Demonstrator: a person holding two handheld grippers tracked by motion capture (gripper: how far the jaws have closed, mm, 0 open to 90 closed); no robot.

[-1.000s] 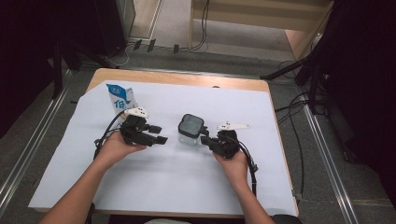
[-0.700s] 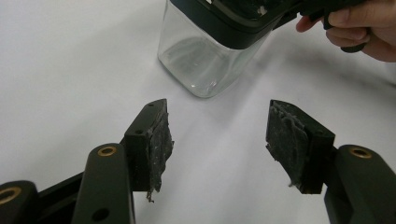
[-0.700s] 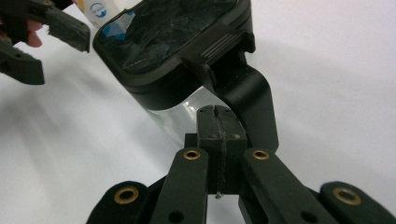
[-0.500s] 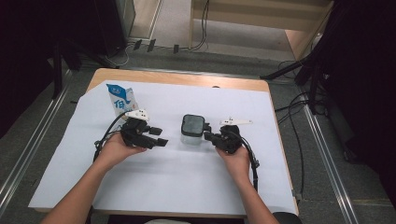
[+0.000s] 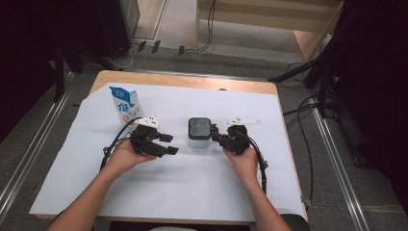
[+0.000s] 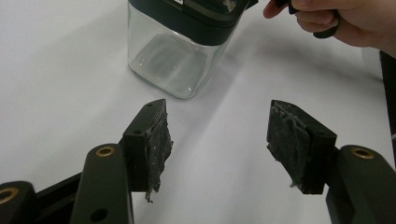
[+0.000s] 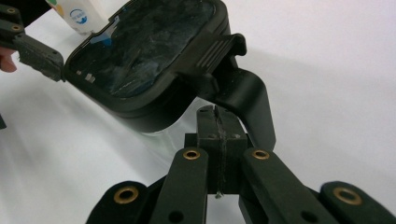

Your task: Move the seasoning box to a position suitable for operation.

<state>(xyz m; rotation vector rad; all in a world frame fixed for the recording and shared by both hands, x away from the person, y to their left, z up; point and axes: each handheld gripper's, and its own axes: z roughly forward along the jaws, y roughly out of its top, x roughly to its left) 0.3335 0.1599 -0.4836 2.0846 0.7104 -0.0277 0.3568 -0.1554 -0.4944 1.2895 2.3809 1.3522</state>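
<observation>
A clear square container (image 5: 199, 130) with a dark lid stands mid-table on the white sheet. My left gripper (image 5: 169, 144) rests to its left, open and empty, jaws pointing at it with a gap between. In the left gripper view the container (image 6: 173, 60) stands beyond the spread jaws of the left gripper (image 6: 224, 135). My right gripper (image 5: 215, 137) is at the container's right side. In the right gripper view the right gripper (image 7: 217, 123) is shut, pad against pad, its tip just under the lid's latch (image 7: 219, 51); the lid (image 7: 144, 51) fills the upper left.
A blue and white milk carton (image 5: 126, 105) stands upright at the back left, behind the left hand. The white sheet (image 5: 192, 187) covers most of the wooden table (image 5: 192, 82). Cables trail from both grippers toward the person.
The container looked slightly skewed a second ago and now sits square to the camera. Both hands stay about where they were.
</observation>
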